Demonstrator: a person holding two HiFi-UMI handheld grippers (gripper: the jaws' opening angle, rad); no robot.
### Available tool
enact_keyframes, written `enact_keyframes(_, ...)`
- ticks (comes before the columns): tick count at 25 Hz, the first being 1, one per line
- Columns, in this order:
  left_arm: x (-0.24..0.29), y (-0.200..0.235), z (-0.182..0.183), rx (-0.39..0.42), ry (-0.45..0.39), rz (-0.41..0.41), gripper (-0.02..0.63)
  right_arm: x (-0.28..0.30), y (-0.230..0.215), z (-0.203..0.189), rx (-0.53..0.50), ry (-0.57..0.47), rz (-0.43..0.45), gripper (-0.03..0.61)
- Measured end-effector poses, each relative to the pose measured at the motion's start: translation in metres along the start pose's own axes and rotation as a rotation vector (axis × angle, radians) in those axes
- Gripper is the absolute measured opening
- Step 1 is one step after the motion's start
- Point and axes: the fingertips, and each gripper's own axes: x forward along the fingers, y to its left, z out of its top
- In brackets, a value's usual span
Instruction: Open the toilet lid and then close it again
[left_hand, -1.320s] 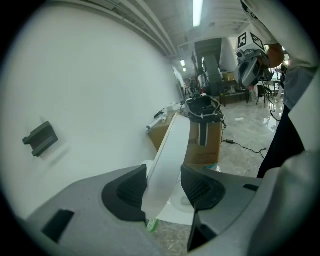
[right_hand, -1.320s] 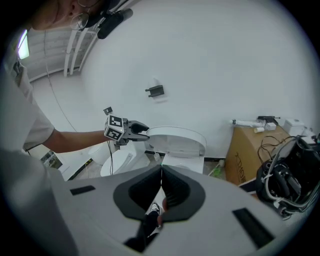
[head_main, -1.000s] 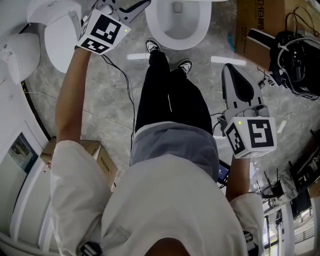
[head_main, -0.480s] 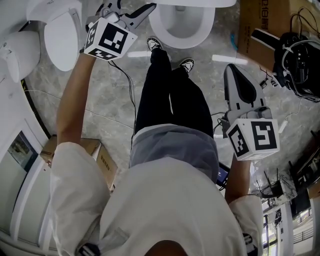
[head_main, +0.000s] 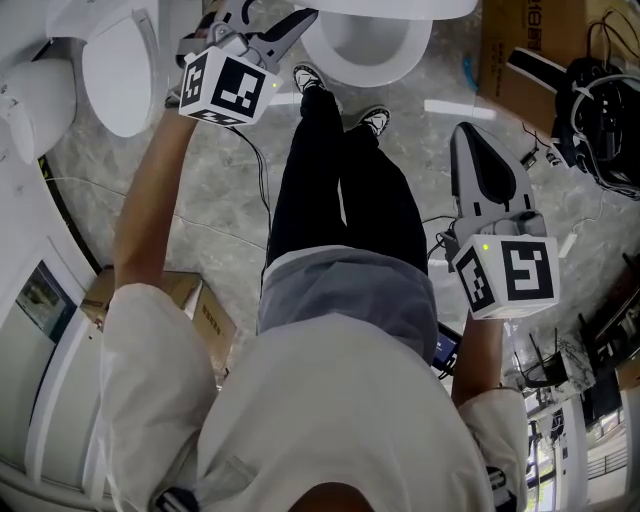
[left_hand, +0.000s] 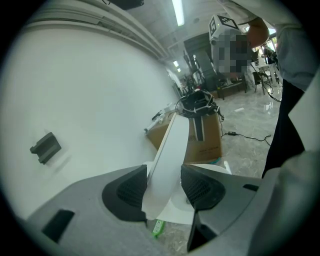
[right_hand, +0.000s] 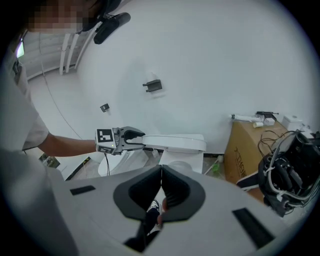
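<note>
white plastic toilet lid (left_hand: 172, 145) edge-on, lower centre, clamped between left gripper (left_hand: 164, 187) pads; right gripper (right_hand: 161, 185) jaws together, empty, well apart.

— What is the toilet lid (left_hand: 169, 145) made of?
— Smooth white plastic with a mild sheen. The toilet bowl (head_main: 366, 42) looks like glazed ceramic and is glossier.
— And the floor (head_main: 215, 215) around the bowl?
— Polished grey veined stone, shiny enough to show streaks of light.
— The left gripper (left_hand: 165, 192)?
— Matt grey plastic shell, and its jaws carry black ribbed pads that look rubbery. The box (head_main: 500, 40) right of the bowl is dull brown cardboard.
</note>
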Motion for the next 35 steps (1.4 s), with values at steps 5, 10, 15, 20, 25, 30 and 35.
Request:
enact_keyframes(5, 0.004, -0.013, -0.005, 0.027, 0.011, -0.007, 0.195, 0.004, 0.002, -0.004, -0.007, 0.01, 0.016, 0.011)
enact_keyframes(10, 0.004, -0.027, -0.009, 0.053, 0.015, 0.005, 0.195, 0.005, 0.0, -0.008, 0.002, 0.008, 0.015, 0.011)
enact_keyframes(15, 0.005, -0.042, -0.014, 0.065, 0.025, 0.012, 0.195, 0.006, 0.001, -0.014, -0.002, 0.022, 0.022, 0.011)
enact_keyframes(20, 0.005, -0.056, -0.019, 0.087, 0.033, 0.023, 0.195, 0.008, 0.001, -0.017, -0.004, 0.026, 0.026, 0.011)
enact_keyframes(25, 0.007, -0.074, -0.027, 0.12, 0.045, 0.018, 0.195, 0.01, 0.003, -0.022, -0.001, 0.033, 0.03, 0.011)
enact_keyframes(30, 0.011, -0.088, -0.034, 0.141, 0.058, 0.016, 0.195, 0.014, 0.005, -0.029, -0.001, 0.045, 0.043, 0.011)
enact_keyframes(35, 0.012, -0.102, -0.04, 0.164, 0.071, 0.017, 0.195, 0.014, 0.006, -0.034, 0.001, 0.056, 0.047, 0.011)
